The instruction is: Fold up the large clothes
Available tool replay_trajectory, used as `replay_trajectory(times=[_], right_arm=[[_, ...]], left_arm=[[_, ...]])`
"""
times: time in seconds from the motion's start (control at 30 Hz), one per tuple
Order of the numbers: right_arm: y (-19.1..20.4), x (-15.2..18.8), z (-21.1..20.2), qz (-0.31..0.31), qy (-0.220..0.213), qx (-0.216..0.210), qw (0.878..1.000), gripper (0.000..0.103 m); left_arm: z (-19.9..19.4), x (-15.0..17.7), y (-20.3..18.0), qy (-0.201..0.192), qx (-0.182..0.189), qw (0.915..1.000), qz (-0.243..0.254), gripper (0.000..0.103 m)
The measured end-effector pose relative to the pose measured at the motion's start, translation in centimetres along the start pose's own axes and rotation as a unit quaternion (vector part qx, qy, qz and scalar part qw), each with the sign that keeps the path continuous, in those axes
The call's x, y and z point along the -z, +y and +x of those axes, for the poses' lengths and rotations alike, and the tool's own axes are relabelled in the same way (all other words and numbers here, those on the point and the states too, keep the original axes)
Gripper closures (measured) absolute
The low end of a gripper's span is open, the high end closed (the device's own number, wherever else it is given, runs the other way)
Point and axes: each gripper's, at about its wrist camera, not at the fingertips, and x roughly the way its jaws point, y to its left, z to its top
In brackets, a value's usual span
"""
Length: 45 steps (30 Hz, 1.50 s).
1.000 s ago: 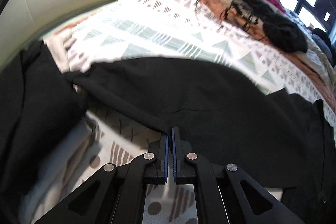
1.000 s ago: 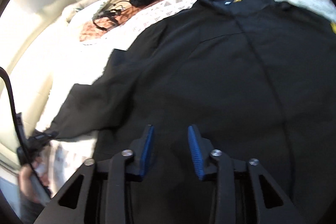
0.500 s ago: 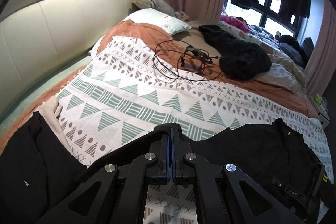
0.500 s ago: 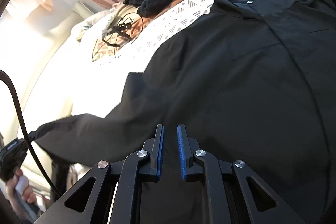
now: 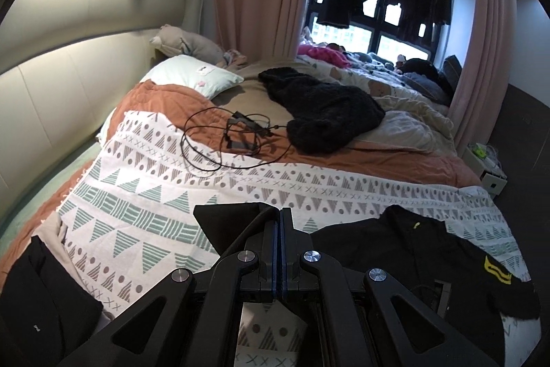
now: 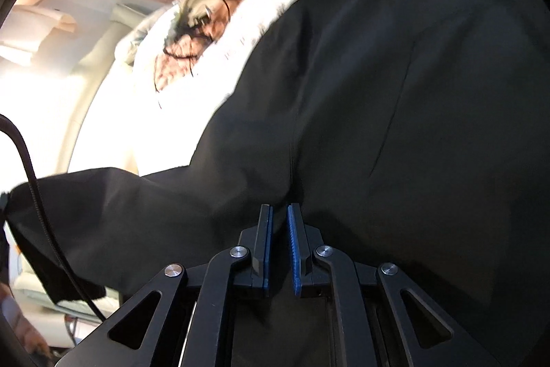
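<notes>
A large black shirt (image 5: pixel 429 250) lies on the patterned bedspread (image 5: pixel 178 195), its collar and a yellow patch at the right. My left gripper (image 5: pixel 280 212) is shut on the black sleeve end (image 5: pixel 227 222) and holds it lifted above the bed. In the right wrist view the shirt body (image 6: pixel 412 112) fills the frame, with the sleeve (image 6: pixel 113 212) stretched out to the left. My right gripper (image 6: pixel 279 208) is pinched on a fold of the shirt near the sleeve seam, its blue pads a narrow gap apart with cloth between them.
A black knitted garment (image 5: pixel 326 112) and a tangle of cables (image 5: pixel 227 140) lie further up the bed. A second black garment (image 5: pixel 44 298) sits at the lower left. A padded headboard (image 5: pixel 51 85) runs along the left; a nightstand (image 5: pixel 488 167) stands at the right.
My left gripper has lifted the sleeve end up from the bed and tilted toward the room. My right gripper has closed from wide open onto the shirt fabric.
</notes>
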Motion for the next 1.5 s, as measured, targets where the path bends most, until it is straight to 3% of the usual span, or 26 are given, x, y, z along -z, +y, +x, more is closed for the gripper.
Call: replay_trajectory(times=[0.07,0.33,0.43,0.5,0.63,0.77,0.9,0.97,1.07,1.13,1.2,1.37,1.5], right_arm=[[0.2,0.0,-2.0,0.0,-0.01,-0.003,1.0,0.083],[-1.5,1.2,-11.1,0.017,-0.06,-0.001,0.998,0.081],[-3.0,2.9,-16.1,0.033,-0.098,-0.022,0.994,0.077],[-3.9,4.2,-18.3,0.032,-0.12,-0.007,0.992,0.069],[-7.2,6.8,-21.1,0.054,-0.14,0.026,0.988,0.069],[-10.2,6.7,-21.6,0.092,-0.141,0.063,0.984,0.069],[-12.4,6.3,-22.1,0.127,-0.137,0.053,0.981,0.068],[-12.9,6.0,-22.1,0.138,-0.13,0.062,0.98,0.048],[-13.8,5.6,-22.1,0.157,-0.13,0.063,0.977,0.042],[-14.2,5.4,-22.4,0.165,-0.127,0.06,0.976,0.042],[-14.5,5.4,-23.0,0.169,-0.129,0.055,0.976,0.041],[-15.1,5.1,-23.8,0.179,-0.144,0.059,0.972,0.041],[-13.6,5.1,-24.0,0.154,-0.152,0.069,0.974,0.041]], left_arm=[[-0.2,-0.4,-1.5,-0.002,0.012,0.9999,0.005,0.103],[-0.6,-0.5,-9.1,-0.002,0.078,0.9961,0.039,0.103],[-0.7,-0.1,-11.9,0.001,0.103,0.993,0.058,0.103],[-0.7,0.5,-13.7,0.008,0.119,0.9905,0.069,0.103],[-0.3,2.3,-16.8,0.023,0.149,0.9844,0.091,0.103],[0.9,4.3,-19.7,0.051,0.17,0.9786,0.104,0.103],[3.9,7.4,-22.5,0.117,0.183,0.9702,0.108,0.1],[5.7,9.5,-23.3,0.154,0.19,0.9635,0.11,0.099],[7.4,12.0,-23.7,0.195,0.21,0.9528,0.1,0.08],[7.8,13.5,-23.3,0.206,0.221,0.9493,0.088,0.037],[7.6,14.5,-23.0,0.203,0.23,0.9493,0.071,0.018],[5.9,15.8,-20.7,0.195,0.232,0.9526,0.027,0.017],[3.4,15.6,-18.2,0.157,0.195,0.9682,0.001,0.017]])
